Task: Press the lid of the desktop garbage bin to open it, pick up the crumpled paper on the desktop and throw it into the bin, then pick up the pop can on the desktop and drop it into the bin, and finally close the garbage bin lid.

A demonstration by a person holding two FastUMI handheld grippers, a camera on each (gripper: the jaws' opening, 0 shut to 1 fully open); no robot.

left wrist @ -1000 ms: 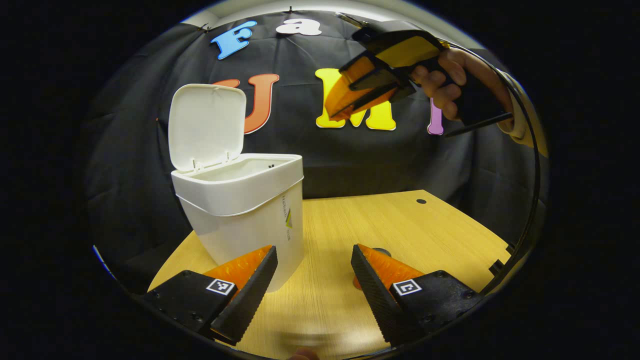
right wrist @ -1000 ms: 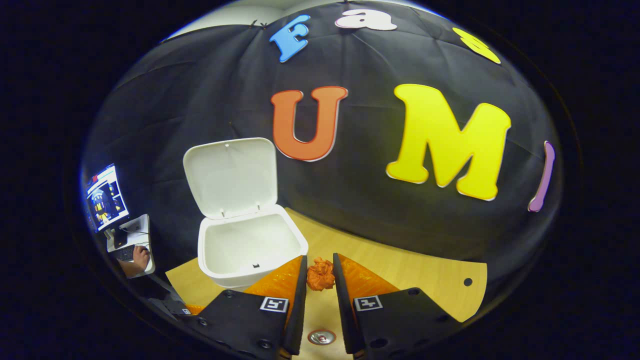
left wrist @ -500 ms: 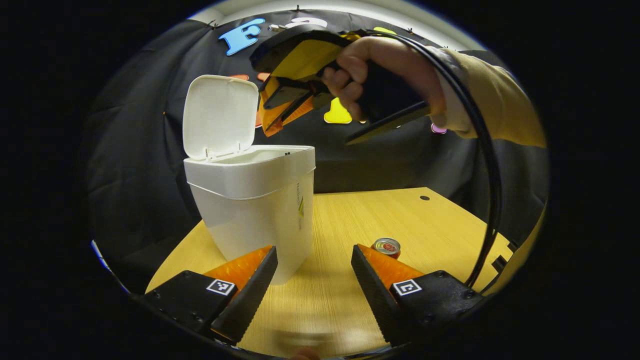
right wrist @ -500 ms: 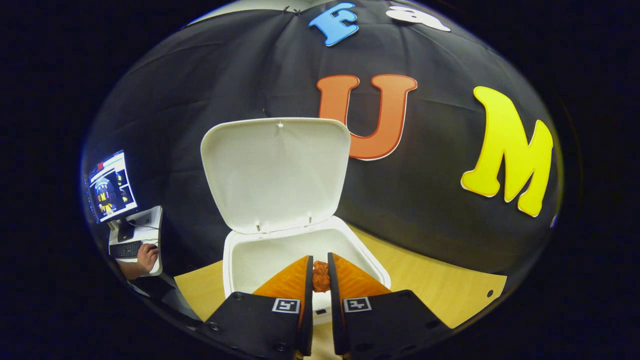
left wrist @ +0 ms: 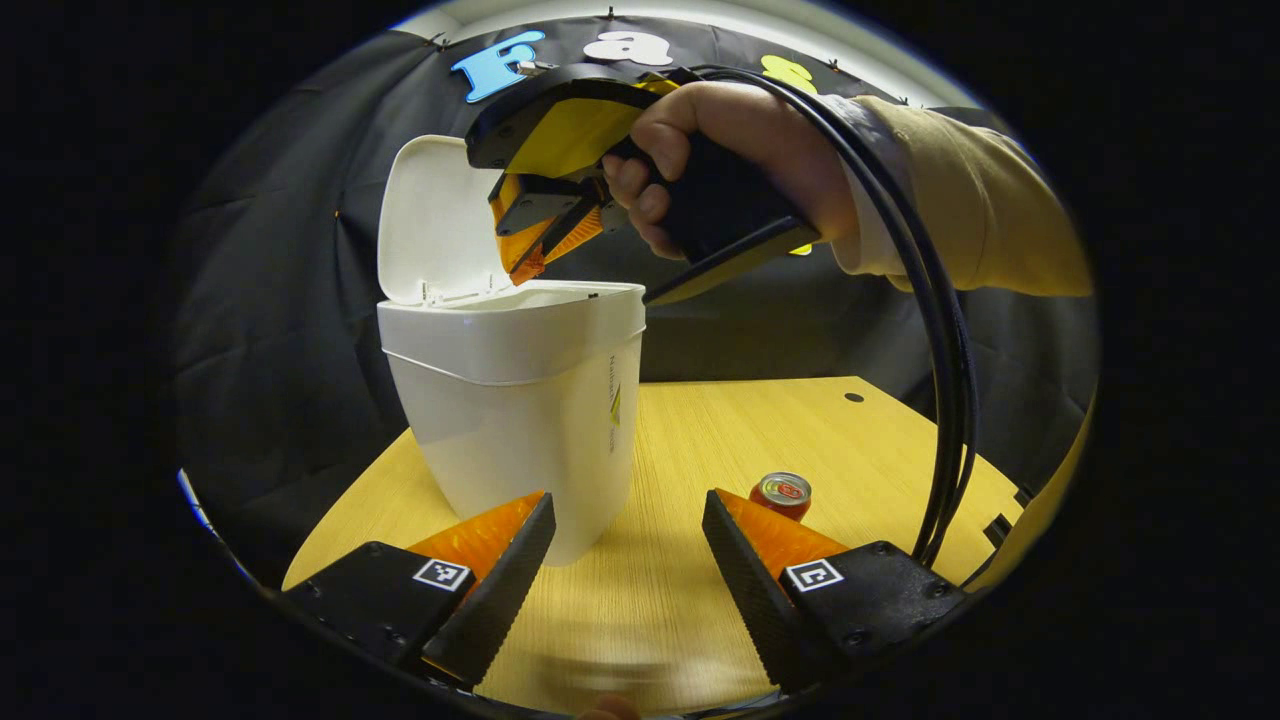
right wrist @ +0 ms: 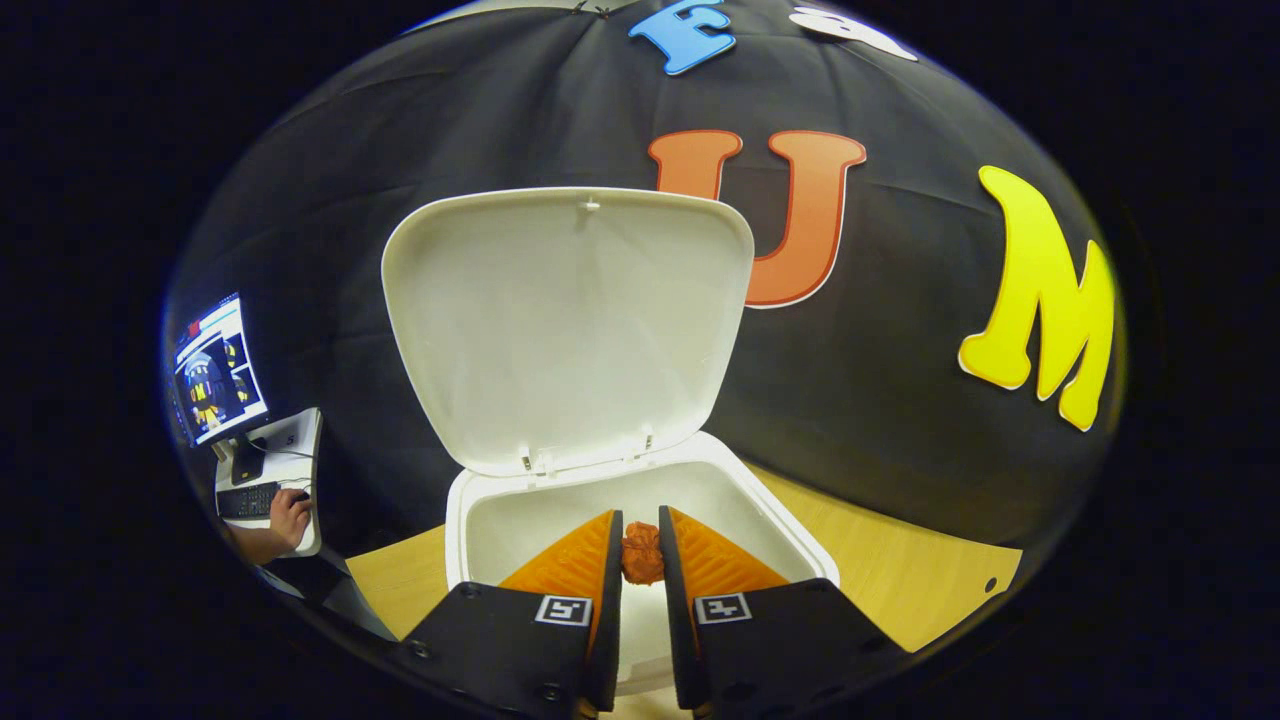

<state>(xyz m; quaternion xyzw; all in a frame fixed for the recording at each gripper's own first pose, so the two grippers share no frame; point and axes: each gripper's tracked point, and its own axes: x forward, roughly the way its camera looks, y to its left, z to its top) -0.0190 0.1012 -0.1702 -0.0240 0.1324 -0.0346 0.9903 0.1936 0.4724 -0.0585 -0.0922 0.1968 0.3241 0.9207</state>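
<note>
The white bin stands on the wooden table with its lid raised upright. Over the bin's open mouth, my right gripper is shut on the orange crumpled paper. In the left gripper view that same right gripper points down at the bin's rim, held by a hand. The pop can stands upright on the table to the right of the bin. My left gripper hovers low over the table in front of the bin, open with nothing between its fingers.
A black cable hangs from the right gripper down past the table's right edge. The wooden table has a small hole at its far right. Off to the left, a monitor and a person's hand on a keyboard.
The right gripper has carried the paper leftward and down over the open bin. The left gripper has barely shifted; the can has come fully into sight.
</note>
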